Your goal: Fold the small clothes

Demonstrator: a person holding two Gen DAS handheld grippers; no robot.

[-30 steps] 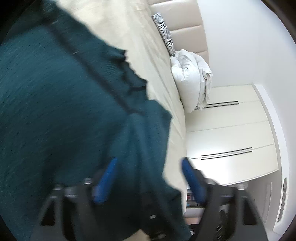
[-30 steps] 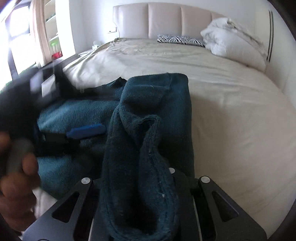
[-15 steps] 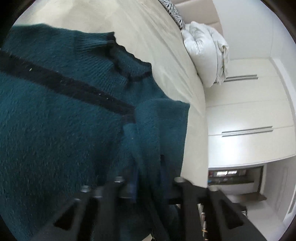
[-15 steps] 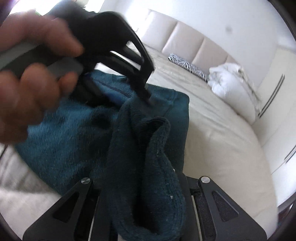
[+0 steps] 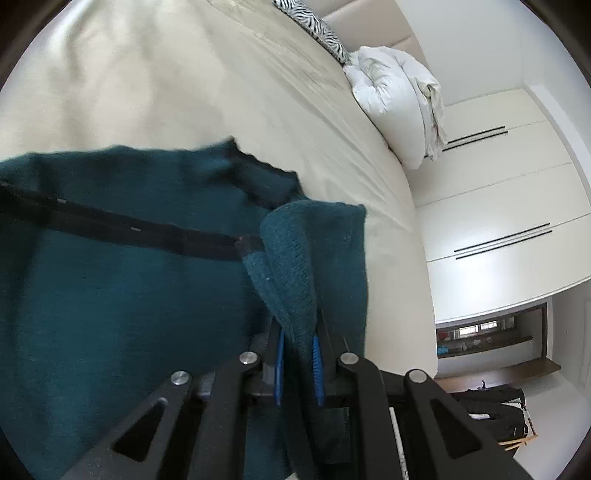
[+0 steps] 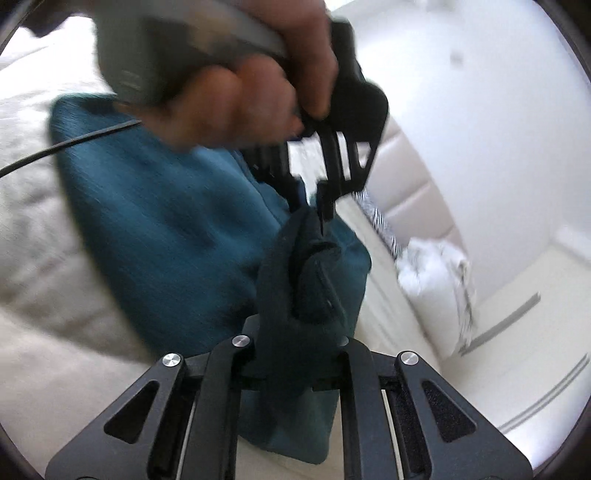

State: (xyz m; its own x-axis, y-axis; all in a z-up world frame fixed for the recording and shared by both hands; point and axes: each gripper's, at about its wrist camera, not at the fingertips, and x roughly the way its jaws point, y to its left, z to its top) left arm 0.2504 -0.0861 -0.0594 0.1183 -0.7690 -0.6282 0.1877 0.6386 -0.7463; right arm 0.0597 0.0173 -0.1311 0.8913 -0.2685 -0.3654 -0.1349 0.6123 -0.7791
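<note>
Left wrist view shows the sweater (image 5: pixel 122 295), dark teal with a black stripe, lying partly on the bed (image 5: pixel 184 74) and partly lifted. One fold of its knit, probably a sleeve or a shoulder edge, stands up between the blue pads of the left gripper (image 5: pixel 298 363). The fingers (image 5: pixel 317 365) there are closing and the pads already press on the cloth from both sides, so this gripper has a hold on the sweater.

The right wrist view is blurred, but the same sweater (image 6: pixel 166 229) hangs in front of the right gripper (image 6: pixel 295 363), and a thick bunch of it goes down between the fingers, which are closed on it. Above, a hand (image 6: pixel 240 99) holds the left gripper (image 6: pixel 325 206), whose tips meet the cloth just beyond the right one. So both grippers hold the same part of the sweater, close together.

The step in hand seems to be the folding of one side or sleeve over the body of the sweater. The rest of the garment is not yet folded, so the task looks to be at an early stage.

The next move probably calls for carrying the held part across the body, keeping the two grips level so the edge stays straight, then laying it flat before the fingers let go. The knit is soft and thick; it may slip or bunch if it is pulled unevenly.

Further away are a white duvet (image 5: pixel 399 107), a zebra pillow (image 5: pixel 314 22) and a wardrobe (image 5: pixel 498 221).
</note>
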